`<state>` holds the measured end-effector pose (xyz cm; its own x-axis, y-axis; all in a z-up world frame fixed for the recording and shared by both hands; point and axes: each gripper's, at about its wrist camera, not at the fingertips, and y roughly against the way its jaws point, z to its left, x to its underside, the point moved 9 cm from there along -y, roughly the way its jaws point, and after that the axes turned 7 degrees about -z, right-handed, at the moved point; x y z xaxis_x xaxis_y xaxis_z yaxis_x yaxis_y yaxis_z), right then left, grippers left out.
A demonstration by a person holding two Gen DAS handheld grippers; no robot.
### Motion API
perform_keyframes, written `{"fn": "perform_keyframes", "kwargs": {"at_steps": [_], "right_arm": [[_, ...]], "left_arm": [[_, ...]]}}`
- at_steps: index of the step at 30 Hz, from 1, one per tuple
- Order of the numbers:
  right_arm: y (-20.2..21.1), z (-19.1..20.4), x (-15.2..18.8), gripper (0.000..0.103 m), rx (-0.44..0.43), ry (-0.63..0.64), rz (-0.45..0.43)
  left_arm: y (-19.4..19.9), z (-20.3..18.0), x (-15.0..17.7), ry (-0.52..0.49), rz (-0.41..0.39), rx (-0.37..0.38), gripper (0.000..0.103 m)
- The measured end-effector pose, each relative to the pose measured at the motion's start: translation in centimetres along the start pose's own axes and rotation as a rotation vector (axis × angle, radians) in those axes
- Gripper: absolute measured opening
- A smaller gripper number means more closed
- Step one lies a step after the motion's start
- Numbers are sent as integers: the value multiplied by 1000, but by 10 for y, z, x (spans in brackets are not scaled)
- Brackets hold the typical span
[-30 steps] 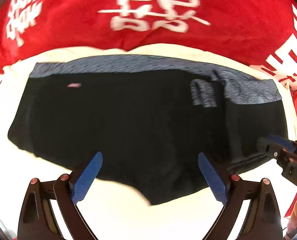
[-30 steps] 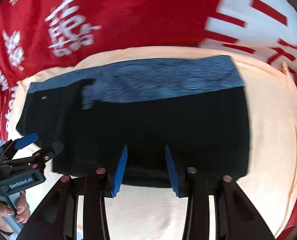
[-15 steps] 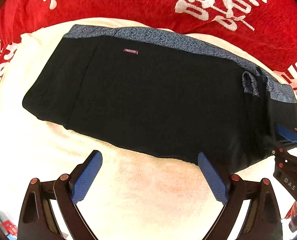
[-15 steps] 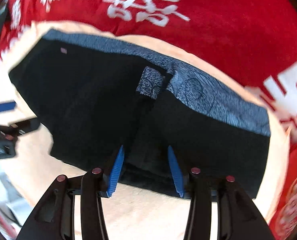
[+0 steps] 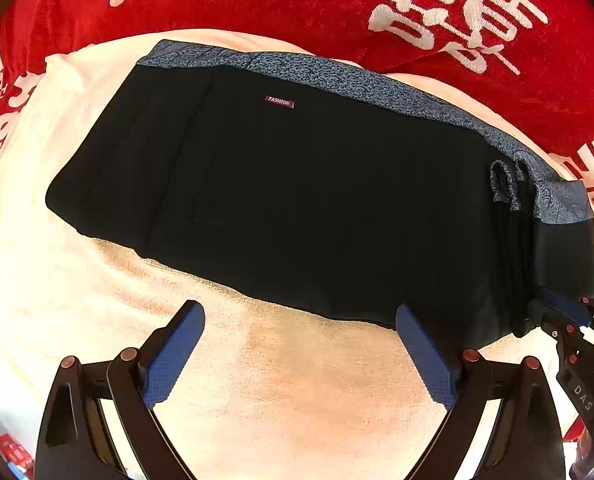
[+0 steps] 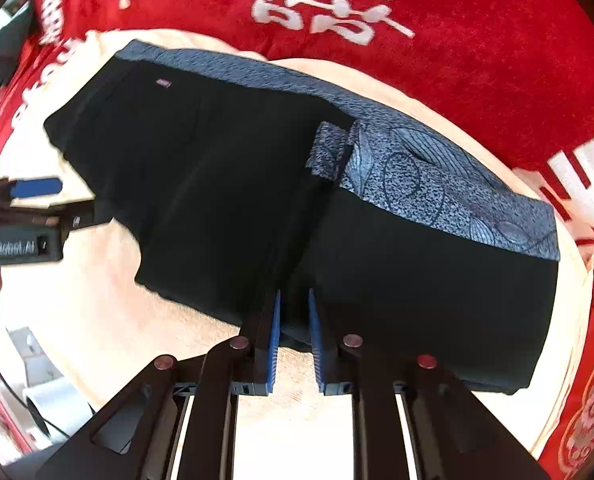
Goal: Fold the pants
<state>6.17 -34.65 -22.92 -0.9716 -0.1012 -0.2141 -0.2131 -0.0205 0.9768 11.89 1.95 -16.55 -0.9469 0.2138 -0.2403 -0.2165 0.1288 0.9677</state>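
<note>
The right gripper (image 6: 293, 320) pinches the near edge of the black pants (image 5: 297, 208) right at its tips, the left gripper (image 5: 301, 344) waits wide, so the cloth could slip out if tugged hard.

The left tool (image 5: 301, 354) now sits back from the black shorts (image 5: 297, 200), its wide-spread blue fingers over bare cream towel (image 5: 277, 400) instead of over the fabric as a second ago. The right tool (image 6: 294, 344) has narrowed its fingers, now pinching the near hem, with a ridge of cloth running from there up to the patterned waistband (image 6: 437, 176).
</note>
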Motion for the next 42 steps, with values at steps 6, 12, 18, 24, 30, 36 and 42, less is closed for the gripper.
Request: {"fn": "perform_keyframes", "kwargs": {"at_steps": [6,12,18,24,30,36,42], "right_arm": [[12,16,-5,51,-43,-9,-6],[23,26,-5,52,-102,-78,-15],[14,36,-27,57,-117,-101,-32],[-33,44,-21,76,-117,-137,96],[-40,50,-19,82,-104,-116,81],[-41,59,-19,87,-94,-60,88],[-42,65,-18,88,-83,-37,87]], "left_arm": [[-10,-3,-13,9,-9,14,97],[-7,17,-22,92,-24,39,97],[-11,41,-23,149,-10,31,97],[-14,59,-26,239,-13,86,97],[-17,89,-37,324,-36,116,97],[-20,111,-36,484,-62,234,97],[-28,116,-44,546,-93,348,97]]}}
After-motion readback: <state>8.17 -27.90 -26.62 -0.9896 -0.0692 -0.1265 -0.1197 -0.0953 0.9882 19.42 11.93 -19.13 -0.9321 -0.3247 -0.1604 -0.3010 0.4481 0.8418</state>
